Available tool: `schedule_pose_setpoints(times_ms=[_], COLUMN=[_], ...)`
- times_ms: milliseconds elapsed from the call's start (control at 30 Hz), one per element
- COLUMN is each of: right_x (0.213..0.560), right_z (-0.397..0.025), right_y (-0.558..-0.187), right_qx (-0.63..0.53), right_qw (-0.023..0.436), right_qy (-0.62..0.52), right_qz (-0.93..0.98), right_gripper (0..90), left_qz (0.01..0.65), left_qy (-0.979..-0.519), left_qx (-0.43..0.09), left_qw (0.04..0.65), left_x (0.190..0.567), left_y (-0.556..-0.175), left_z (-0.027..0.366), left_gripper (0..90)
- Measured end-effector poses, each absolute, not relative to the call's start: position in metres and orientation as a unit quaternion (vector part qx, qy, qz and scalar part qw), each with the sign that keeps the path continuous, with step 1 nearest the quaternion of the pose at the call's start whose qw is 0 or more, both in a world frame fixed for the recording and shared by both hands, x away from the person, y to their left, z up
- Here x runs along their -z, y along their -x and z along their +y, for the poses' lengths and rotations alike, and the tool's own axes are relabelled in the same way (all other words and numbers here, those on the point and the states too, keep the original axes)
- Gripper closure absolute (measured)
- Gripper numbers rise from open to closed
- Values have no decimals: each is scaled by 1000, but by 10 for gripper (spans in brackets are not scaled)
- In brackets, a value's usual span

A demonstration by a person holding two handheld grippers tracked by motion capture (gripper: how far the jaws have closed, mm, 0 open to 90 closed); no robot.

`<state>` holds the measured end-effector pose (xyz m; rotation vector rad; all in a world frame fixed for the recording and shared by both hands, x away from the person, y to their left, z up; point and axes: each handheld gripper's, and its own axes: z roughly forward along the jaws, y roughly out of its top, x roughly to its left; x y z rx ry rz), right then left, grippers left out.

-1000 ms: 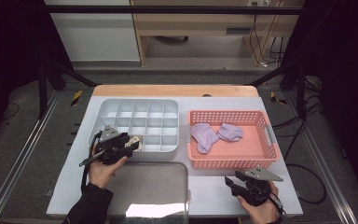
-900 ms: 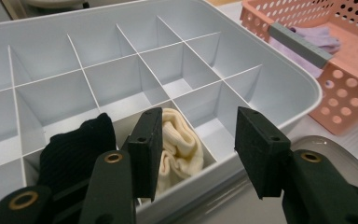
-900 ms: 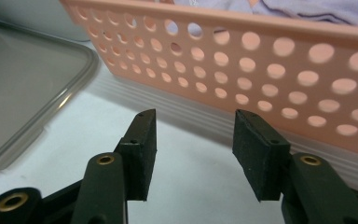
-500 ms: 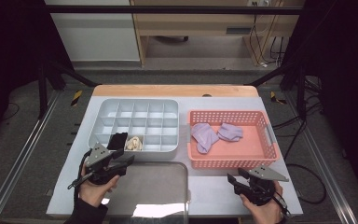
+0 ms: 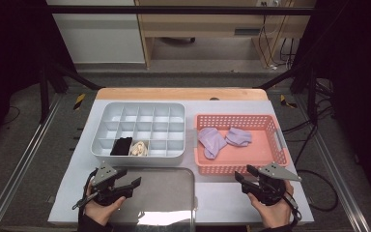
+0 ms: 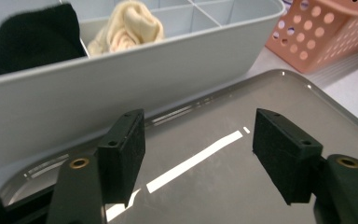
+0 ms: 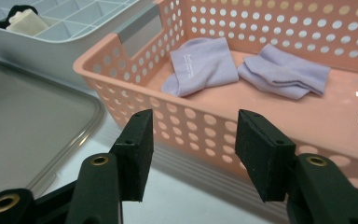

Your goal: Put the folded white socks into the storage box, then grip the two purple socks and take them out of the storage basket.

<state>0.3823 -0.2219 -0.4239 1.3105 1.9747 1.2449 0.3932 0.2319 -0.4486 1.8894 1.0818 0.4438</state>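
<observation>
A grey divided organizer (image 5: 142, 112) holds a rolled black sock (image 5: 121, 146) (image 6: 32, 37) and a rolled cream sock (image 5: 139, 148) (image 6: 128, 25) in two front compartments. Beside it, a pink perforated basket (image 5: 270, 159) (image 7: 135, 93) contains two flat lavender socks (image 5: 211, 141) (image 5: 238, 137) (image 7: 203, 65) (image 7: 286, 71). My left gripper (image 5: 125, 187) (image 6: 198, 158) is open over the left part of a grey tray (image 5: 169, 193) (image 6: 242, 186), holding nothing. In front of the basket's near wall my right gripper (image 5: 244, 179) (image 7: 193, 156) hangs open and empty.
The grey tray lies at the table's front edge (image 5: 222, 220), between my two hands. The organizer and basket stand side by side behind it. Metal frame rails (image 5: 24, 154) run along the table's left and right sides.
My left gripper has drawn back from the organizer's front compartments to the near edge, over the tray. The right gripper has shifted only slightly.
</observation>
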Motion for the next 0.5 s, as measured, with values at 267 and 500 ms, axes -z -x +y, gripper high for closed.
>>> schedule_pose_setpoints(times_ms=[267,500], right_x=[416,405], right_z=[-223,-223], right_y=[-390,-402], right_qx=[-457,-461], right_qw=[237,243], right_qy=[-478,-478], right_qz=[712,707], right_gripper=[456,455], left_qz=[436,438], left_qy=[-767,-771], left_qx=[-177,-171], left_qw=[437,430], left_x=[458,463], left_y=[-390,-390], left_z=[230,229], left_gripper=[306,299])
